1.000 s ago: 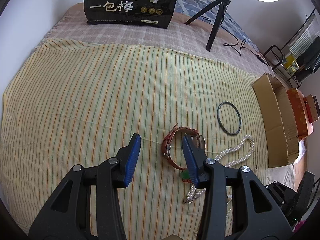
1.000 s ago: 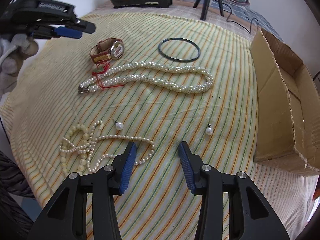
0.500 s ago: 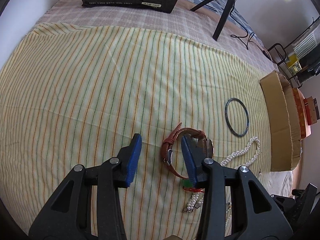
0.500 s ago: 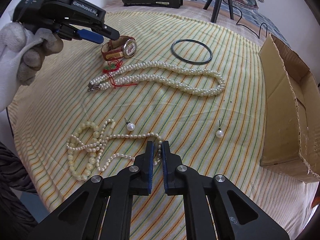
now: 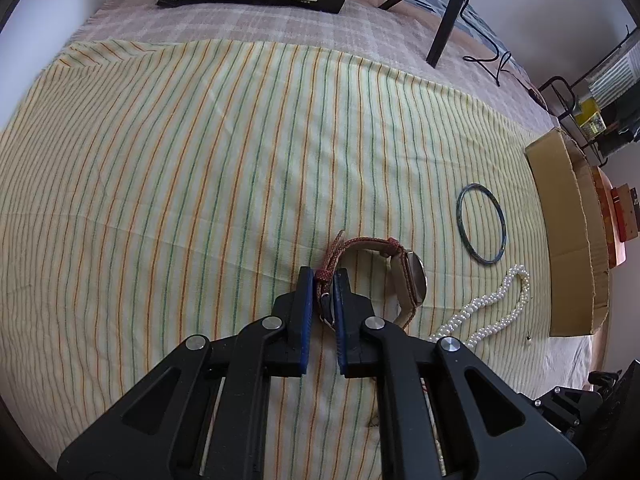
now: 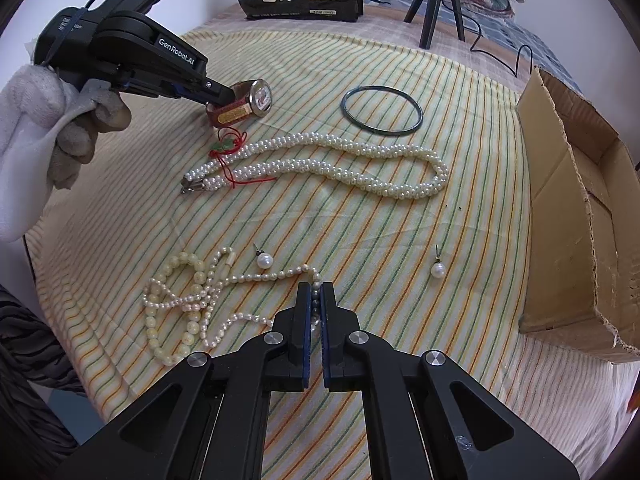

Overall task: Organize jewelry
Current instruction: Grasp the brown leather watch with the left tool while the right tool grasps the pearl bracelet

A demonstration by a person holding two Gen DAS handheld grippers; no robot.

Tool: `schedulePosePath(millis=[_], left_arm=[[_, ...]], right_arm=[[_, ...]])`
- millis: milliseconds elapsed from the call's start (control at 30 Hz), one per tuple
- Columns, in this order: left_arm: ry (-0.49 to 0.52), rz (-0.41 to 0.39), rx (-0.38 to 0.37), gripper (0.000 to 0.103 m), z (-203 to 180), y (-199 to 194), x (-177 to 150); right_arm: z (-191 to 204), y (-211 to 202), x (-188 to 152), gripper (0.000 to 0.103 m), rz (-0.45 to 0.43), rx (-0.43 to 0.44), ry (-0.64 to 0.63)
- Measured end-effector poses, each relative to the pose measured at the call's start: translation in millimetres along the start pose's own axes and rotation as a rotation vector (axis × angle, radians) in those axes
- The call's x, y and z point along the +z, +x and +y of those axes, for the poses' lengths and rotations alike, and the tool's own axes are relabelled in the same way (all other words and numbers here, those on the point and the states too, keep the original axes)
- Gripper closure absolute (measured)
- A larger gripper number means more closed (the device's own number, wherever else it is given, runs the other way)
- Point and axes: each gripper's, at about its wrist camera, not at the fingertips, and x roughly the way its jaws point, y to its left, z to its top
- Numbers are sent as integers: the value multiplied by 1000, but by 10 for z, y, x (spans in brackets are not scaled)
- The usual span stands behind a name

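On the striped cloth [image 5: 200, 168], the left gripper [image 5: 323, 280] is closing its blue pads on the red strap of the wristwatch [image 5: 400, 276], which lies just left of the dark bangle [image 5: 481, 223]. The right gripper [image 6: 316, 300] has its fingers pressed together, pinching the thin pearl strand [image 6: 272, 276] at the near edge. The thick pearl necklace [image 6: 340, 156] lies between, with the cardboard box [image 6: 568, 216] at right.

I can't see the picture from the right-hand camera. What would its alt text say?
The right gripper is shut on a thin pearl strand lying on a striped cloth. Farther off, the left gripper closes on a red-strapped watch, near a twisted pearl necklace, a dark bangle and a cardboard box.
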Motion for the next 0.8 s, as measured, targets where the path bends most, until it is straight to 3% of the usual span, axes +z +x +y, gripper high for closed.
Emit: schedulePosePath(millis=[800], left_arm=[[10,-192,-32,95,-62,-770,-96]], right_arm=[[201,-684,282,100,-221,26,-26]])
